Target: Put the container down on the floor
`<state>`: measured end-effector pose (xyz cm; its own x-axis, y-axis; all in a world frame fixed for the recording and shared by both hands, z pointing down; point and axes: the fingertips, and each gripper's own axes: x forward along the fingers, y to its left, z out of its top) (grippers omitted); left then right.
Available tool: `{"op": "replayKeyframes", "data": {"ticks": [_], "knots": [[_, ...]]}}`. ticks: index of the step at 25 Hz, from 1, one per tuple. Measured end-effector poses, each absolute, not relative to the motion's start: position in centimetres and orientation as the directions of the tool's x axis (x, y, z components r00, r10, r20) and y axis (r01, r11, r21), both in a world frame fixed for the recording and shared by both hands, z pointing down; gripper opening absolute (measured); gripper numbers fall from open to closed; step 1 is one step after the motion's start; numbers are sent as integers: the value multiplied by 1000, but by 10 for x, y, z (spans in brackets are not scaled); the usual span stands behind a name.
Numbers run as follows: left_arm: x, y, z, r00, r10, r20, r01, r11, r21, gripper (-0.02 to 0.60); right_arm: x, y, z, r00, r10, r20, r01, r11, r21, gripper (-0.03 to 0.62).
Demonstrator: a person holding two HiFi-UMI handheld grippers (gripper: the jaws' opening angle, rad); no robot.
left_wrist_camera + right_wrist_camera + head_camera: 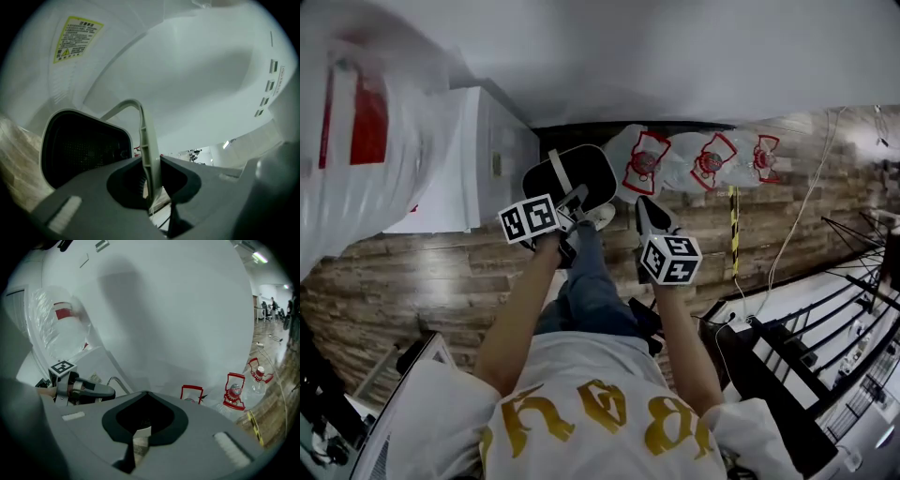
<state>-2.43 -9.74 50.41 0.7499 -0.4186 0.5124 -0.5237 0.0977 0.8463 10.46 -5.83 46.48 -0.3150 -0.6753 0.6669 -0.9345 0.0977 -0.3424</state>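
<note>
The left gripper (574, 199) is pinched on the thin grey handle (149, 140) of the container (581, 169), a dark tub with a pale rim. The handle runs edge-on between the jaw tips and arches away over the tub. The container lies just beyond and below this gripper's tips, a little to their left in its own view, with its open mouth turned partly back toward the jaws. It seems to hang from the handle, but no view shows whether its base already touches the wooden floor (441, 272). The coming move turns on that drop: the floor is straight below the tub, so the left gripper has to lower along the line of the handle before it lets go. The tub's longer side looks to run roughly across the jaws, so it should land flat if it is kept from swinging. The right gripper (647, 208) hovers just to the right of the left one, its jaws pressed together on nothing, and takes no part in the hold. A white cabinet (478, 150) stands close on the left gripper's left, and the wall (675, 56) is just ahead. Packs of bottled water (705, 161) lie ahead of the right gripper. The person's shoe (603, 216) sits just under the near edge of the tub, and it is the thing most likely to get in the way of a clean landing.
</note>
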Motion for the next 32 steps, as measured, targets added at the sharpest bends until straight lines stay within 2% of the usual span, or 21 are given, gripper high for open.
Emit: {"op": "replayKeyframes", "data": {"ticks": [15, 24, 32], "knots": [[-30, -101, 580, 721, -378, 580, -583, 122, 804, 60, 90, -87, 530, -404, -606, 685, -912, 205, -356, 28], [-37, -103, 615, 701, -348, 623, -634, 97, 768, 59, 61, -81, 567, -508, -520, 687, -859, 249, -447, 28], [-40, -111, 652, 692, -361, 625, -621, 143, 771, 60, 43, -86, 600, -538, -484, 690, -843, 301, -446, 28]]}}
